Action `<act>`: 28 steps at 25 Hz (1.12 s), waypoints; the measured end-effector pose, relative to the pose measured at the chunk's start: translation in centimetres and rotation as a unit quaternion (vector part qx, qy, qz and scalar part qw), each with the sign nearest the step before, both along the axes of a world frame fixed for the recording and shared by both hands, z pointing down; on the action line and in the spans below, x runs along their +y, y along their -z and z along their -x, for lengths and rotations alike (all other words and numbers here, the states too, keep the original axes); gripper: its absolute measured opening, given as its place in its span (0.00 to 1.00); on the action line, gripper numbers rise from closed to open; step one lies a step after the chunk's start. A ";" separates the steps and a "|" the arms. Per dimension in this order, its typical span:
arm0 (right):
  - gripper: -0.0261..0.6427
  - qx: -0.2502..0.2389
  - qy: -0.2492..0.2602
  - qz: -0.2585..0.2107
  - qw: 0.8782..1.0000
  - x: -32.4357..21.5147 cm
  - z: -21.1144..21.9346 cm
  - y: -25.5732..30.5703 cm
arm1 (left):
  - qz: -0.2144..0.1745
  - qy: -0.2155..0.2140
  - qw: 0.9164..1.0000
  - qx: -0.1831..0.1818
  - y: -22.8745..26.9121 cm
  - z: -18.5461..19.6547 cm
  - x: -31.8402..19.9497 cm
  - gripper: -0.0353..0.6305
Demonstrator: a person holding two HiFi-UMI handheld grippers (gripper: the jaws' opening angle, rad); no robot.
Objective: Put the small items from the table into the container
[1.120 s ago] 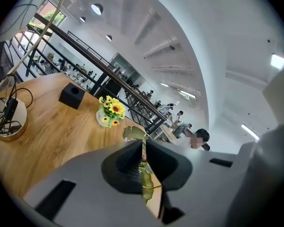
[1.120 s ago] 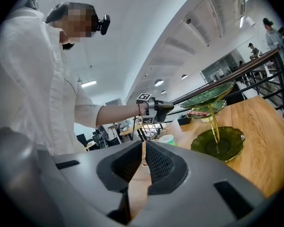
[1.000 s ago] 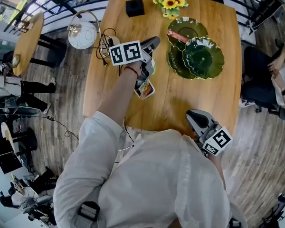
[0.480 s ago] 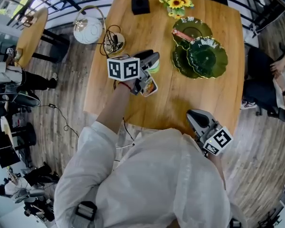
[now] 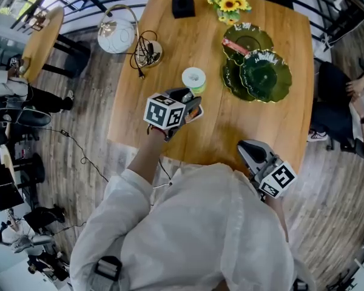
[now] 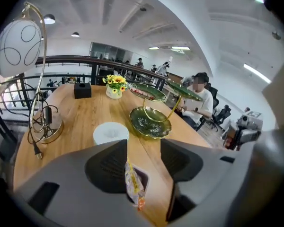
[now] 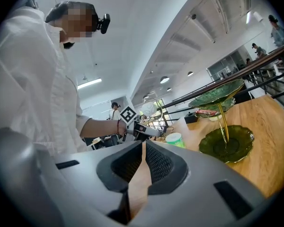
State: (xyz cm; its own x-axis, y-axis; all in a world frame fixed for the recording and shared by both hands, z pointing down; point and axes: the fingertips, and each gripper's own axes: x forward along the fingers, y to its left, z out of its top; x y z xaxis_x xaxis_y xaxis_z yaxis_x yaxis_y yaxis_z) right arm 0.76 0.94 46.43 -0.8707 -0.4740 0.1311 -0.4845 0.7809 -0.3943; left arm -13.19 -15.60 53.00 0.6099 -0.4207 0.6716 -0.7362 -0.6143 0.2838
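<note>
Left gripper (image 6: 144, 148) was noted with jaws opening. A snack packet (image 6: 132, 186) was seen between them, leaning against one pad only, above the wooden table (image 5: 261, 123), near a white-lidded green tub (image 5: 194, 77). Right gripper (image 7: 144, 144) was found closed and empty at the table's near edge.

Honey-brown wood-grain table (image 5: 279, 120), dark green gold-rimmed dishes (image 5: 266, 76), yellow flowers (image 5: 229, 2), black box (image 5: 184, 6) — orange-and-yellow printed packet (image 6: 131, 183).
</note>
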 end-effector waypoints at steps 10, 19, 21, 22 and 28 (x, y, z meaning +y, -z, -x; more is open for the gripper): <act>0.06 0.002 0.007 -0.003 1.000 0.3 1.0 -0.5 | -0.004 -0.039 0.984 -0.171 -6.2 3.0 3.5 0.37; 0.06 0.002 0.002 -0.002 1.000 0.3 0.1 -0.1 | 0.012 -0.058 0.972 -0.225 -8.1 3.0 3.5 0.38; 0.06 0.003 0.000 -0.002 1.000 0.4 0.1 -0.2 | 0.014 -0.064 0.970 -0.233 -8.3 3.0 3.7 0.38; 0.06 0.003 0.000 -0.002 1.000 0.4 0.2 -0.3 | 0.013 -0.065 0.969 -0.237 -8.4 3.0 3.7 0.38; 0.06 0.002 -0.001 -0.001 1.000 0.4 0.5 -0.6 | 0.007 -0.076 0.959 -0.273 -9.4 3.7 3.8 0.31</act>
